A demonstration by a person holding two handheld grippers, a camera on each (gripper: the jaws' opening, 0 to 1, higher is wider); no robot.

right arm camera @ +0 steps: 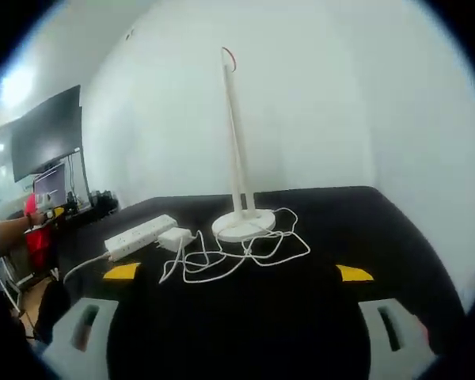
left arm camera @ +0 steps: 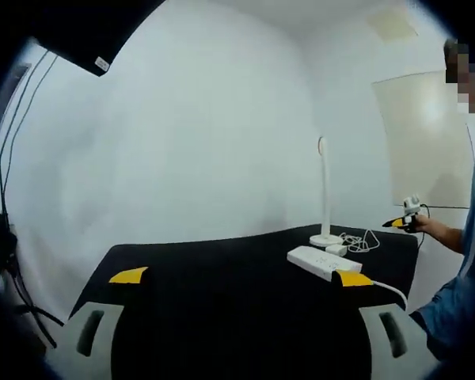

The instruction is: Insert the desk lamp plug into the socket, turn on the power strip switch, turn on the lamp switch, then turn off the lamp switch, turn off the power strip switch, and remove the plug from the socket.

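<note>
Starting: both grippers (left arm camera: pixel 241 277) (right arm camera: pixel 237 273) wide, empty. White desk lamp (right arm camera: pixel 239 142), adapter plug (right arm camera: pixel 174 237) beside power strip (right arm camera: pixel 141 233) on black table (right arm camera: pixel 364 229). Best approach: right jaws square across plug body, avoiding coiled cord (right arm camera: pixel 245 253).

Black table (left arm camera: pixel 222 277) against white wall (left arm camera: pixel 206 134); dark monitor (right arm camera: pixel 46 131) beyond table's far end.
</note>
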